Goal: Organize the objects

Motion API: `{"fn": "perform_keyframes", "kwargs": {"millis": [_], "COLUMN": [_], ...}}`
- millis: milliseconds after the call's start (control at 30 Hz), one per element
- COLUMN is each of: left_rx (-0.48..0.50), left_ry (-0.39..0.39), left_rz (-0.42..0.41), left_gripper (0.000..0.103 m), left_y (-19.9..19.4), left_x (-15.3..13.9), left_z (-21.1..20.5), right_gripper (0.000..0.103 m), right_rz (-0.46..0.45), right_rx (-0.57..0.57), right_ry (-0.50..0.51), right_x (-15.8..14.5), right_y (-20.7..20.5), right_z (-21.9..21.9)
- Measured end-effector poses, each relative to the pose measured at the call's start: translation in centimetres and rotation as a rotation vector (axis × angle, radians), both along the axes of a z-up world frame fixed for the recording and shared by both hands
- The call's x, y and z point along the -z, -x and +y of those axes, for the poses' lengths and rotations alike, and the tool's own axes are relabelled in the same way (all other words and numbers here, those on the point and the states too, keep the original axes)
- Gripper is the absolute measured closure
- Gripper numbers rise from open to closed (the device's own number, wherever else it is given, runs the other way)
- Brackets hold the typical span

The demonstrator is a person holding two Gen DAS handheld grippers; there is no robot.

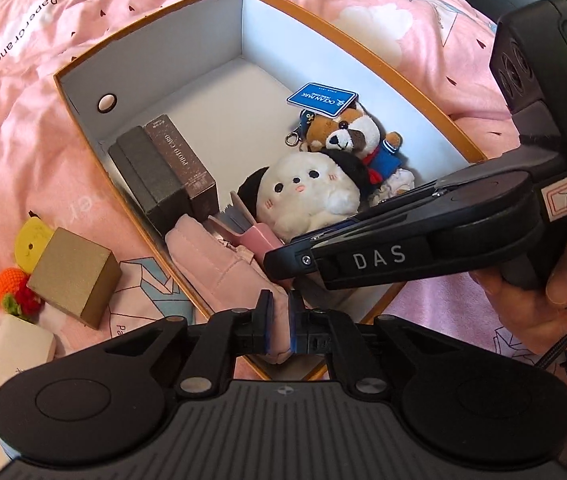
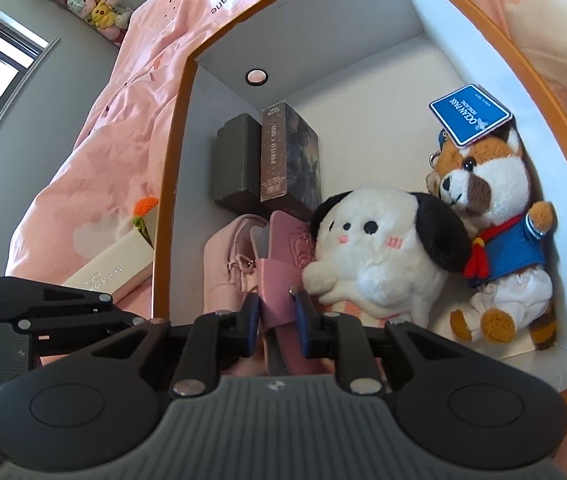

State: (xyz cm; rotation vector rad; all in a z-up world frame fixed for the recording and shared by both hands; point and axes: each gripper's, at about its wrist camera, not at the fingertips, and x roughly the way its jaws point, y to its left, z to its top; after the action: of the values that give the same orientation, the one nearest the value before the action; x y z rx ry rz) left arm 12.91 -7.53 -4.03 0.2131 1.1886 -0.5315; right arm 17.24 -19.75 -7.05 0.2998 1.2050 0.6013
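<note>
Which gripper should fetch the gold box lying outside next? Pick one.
Left. The gold box lies on its side of the orange box; the right gripper is shut on the pink wallet inside.

Orange-rimmed box (image 1: 367, 50) (white inside); pink bedding (image 1: 23, 120); black-eared white plush (image 2: 383, 248); gold cube (image 1: 73, 282)

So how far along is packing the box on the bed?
Already in the orange box: two dark card boxes, the white puppy plush and the red panda plush. In hand: left claw grips the pink pouch, right claw the pink wallet. Left outside: gold box, crochet toys, cream case.
</note>
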Motion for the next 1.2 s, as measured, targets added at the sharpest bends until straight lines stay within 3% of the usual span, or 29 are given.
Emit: {"fn": "perform_keyframes", "kwargs": {"millis": [300, 433, 467, 600, 733, 867, 1000, 1200], "left_rx": [-0.061, -0.099, -0.111, -0.180, -0.224, -0.233, -0.250, -0.289], "left_ry": [0.059, 0.104, 0.115, 0.152, 0.172, 0.199, 0.214, 0.227], "left_rz": [-0.040, -0.092, -0.105, -0.142, -0.165, -0.177, -0.178, -0.190], "left_gripper": [0.091, 0.084, 0.082, 0.077, 0.077, 0.076, 0.076, 0.076], "left_y": [0.7, 1.0, 1.1, 1.3, 1.3, 1.4, 1.3, 0.8], "left_x": [-0.5, -1.3, -1.5, -1.7, -1.8, -2.2, -2.1, -2.2], "left_z": [1.0, 1.8, 2.0, 2.6, 3.1, 3.5, 3.7, 4.1], "right_gripper": [0.077, 0.070, 0.062, 0.057, 0.056, 0.054, 0.054, 0.056], "right_rz": [-0.148, -0.181, -0.183, -0.192, -0.137, -0.203, -0.297, -0.308], "right_rx": [-0.041, -0.071, -0.074, -0.067, -0.096, -0.173, -0.291, -0.347], "right_ry": [0.142, 0.240, 0.272, 0.336, 0.359, 0.363, 0.436, 0.490], "right_x": [-2.9, -3.4, -3.4, -3.4, -2.4, -2.1, -1.8, -3.0], "right_y": [1.1, 1.1, 1.0, 0.3, -0.5, -0.3, 0.4, 0.2], "right_z": [-1.3, -1.5, -1.4, -1.4, -0.9, 0.4, 2.3, 2.5]}}
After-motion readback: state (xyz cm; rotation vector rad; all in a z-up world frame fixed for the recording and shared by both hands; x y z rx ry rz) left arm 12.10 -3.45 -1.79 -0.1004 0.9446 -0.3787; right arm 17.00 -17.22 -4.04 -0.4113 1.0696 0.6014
